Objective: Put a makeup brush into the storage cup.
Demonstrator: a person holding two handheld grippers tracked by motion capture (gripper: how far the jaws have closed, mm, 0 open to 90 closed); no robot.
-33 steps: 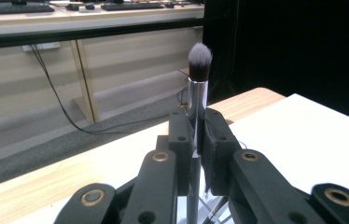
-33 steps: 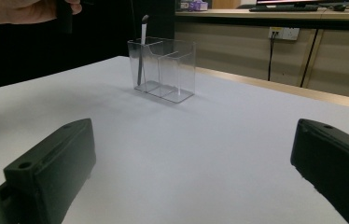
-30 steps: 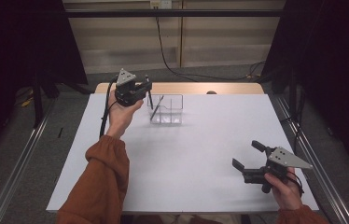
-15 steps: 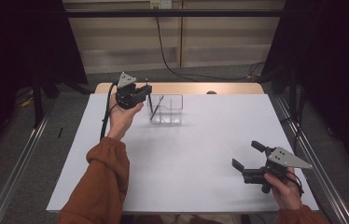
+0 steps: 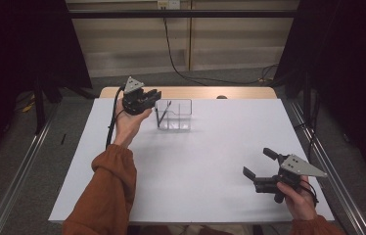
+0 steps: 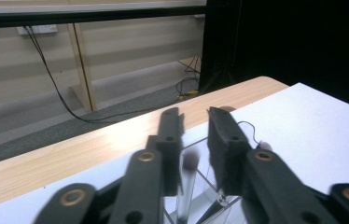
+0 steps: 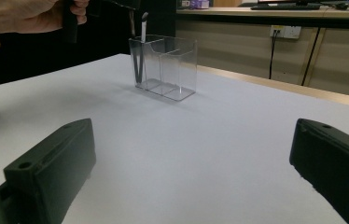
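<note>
- the left gripper (image 5: pixel 152 94) hangs just above the left end of the clear organizer (image 5: pixel 173 114), which stands at the far side of the white table (image 5: pixel 210 161). its jaws have just been opening to a narrow gap.
- the dark brush (image 5: pixel 160 116) stands leaning in the leftmost compartment, its tip up between the jaws in the left gripper view (image 6: pixel 190 161), but the pads do not seem to press it.
- judgement: to finish well, spread the jaws a little more and lift straight up, so the pads do not drag the brush out or tip the light organizer.
- the right gripper (image 5: pixel 262 164) rests near the table's near right corner, jaws wide apart and holding nothing, well apart from the organizer.
- the white top is otherwise bare, with a wooden edge (image 5: pixel 195 92) at the far side.
- beyond are grey floor, pale wall panels, a hanging black cable (image 5: pixel 171 54) and dark curtains on both sides.
</note>
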